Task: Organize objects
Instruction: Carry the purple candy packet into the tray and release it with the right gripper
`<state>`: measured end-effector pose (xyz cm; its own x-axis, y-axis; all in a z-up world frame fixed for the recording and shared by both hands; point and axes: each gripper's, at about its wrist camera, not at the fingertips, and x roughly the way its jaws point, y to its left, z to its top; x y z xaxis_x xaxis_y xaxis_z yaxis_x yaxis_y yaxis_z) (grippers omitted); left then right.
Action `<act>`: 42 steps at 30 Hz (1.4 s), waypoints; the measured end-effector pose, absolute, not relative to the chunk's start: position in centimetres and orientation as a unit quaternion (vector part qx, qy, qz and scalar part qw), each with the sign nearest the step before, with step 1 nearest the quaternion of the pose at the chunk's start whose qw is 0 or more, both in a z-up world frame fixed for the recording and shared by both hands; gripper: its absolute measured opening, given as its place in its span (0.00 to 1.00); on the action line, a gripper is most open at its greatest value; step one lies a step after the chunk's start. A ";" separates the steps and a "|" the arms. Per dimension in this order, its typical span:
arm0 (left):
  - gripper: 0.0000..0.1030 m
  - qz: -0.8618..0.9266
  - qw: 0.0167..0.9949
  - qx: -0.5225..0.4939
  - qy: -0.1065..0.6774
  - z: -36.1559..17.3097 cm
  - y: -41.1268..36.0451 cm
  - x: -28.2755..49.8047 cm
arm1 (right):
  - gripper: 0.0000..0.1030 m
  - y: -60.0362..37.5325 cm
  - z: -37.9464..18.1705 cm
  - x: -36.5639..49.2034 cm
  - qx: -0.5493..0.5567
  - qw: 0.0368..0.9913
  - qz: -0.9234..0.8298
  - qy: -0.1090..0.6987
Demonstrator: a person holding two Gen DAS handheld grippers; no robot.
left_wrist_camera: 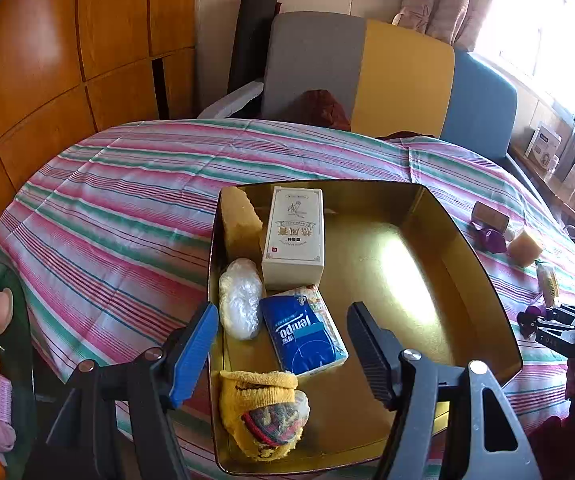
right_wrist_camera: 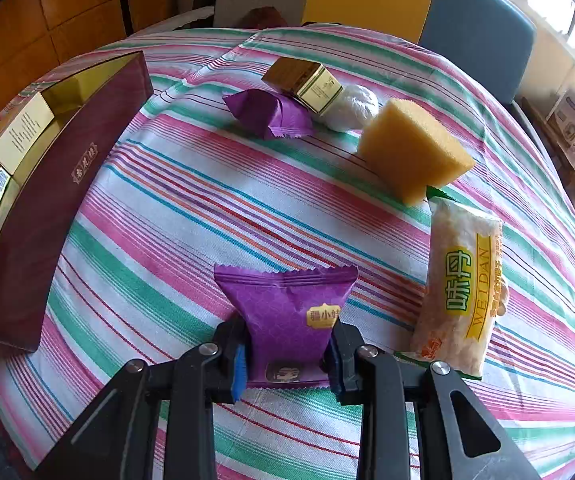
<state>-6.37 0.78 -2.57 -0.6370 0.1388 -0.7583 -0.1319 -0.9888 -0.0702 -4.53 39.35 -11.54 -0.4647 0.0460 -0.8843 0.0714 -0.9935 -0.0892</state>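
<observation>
The left tongs (left_wrist_camera: 283,350) stand wide, nothing pressed between the jaws; the blue-faced finger (left_wrist_camera: 193,350) sits on the left of its view and the black ribbed finger (left_wrist_camera: 371,354) on the right, both tilted steeply downward; the black linkage arms spread out below them. The right tongs (right_wrist_camera: 287,354) are closed tight on a purple packet (right_wrist_camera: 287,308), a pad pressing each side of its lower half; they too point steeply down; the right tongs also show at the far edge of the left view.
</observation>
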 end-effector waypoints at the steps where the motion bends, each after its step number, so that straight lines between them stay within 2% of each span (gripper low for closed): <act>1: 0.66 0.904 0.076 -0.421 -0.007 -2.6 0.7 -6.3 | 0.31 39.3 -11.5 -4.5 0.517 0.007 -0.854 0.057; 8: 0.65 0.905 0.100 -0.413 -0.021 -1.8 0.5 -5.5 | 0.29 39.1 -11.5 -4.9 0.523 -0.007 -0.850 0.054; 13: 0.65 0.932 0.105 -0.343 -0.045 1.1 -1.0 -3.5 | 0.29 38.8 -10.5 -5.5 0.540 -0.049 -0.840 0.029; 16: 0.65 0.940 0.083 -0.325 -0.053 2.0 -2.1 -3.6 | 0.29 38.0 -8.1 -5.4 0.515 -0.059 -0.855 -0.003; 21: 0.65 0.934 0.050 -0.350 -0.052 1.0 -3.4 -4.9 | 0.29 33.6 -3.3 -6.8 0.469 -0.006 -0.883 -0.022; 26: 0.65 0.926 0.035 -0.370 -0.059 -0.7 -4.8 -5.0 | 0.29 26.7 -1.0 -9.6 0.450 0.078 -0.889 -0.022; 30: 0.65 0.919 0.026 -0.387 -0.069 -2.2 -6.2 -5.1 | 0.29 21.6 -2.1 -13.1 0.461 0.110 -0.880 -0.015; 39: 0.65 0.909 0.019 -0.408 -0.082 -3.9 -7.9 -5.5 | 0.30 15.6 -8.0 -20.2 0.521 0.086 -0.848 -0.041; 42: 0.65 0.904 0.026 -0.420 -0.081 -4.5 -7.7 -5.7 | 0.34 14.6 -8.9 -21.5 0.516 0.094 -0.850 -0.045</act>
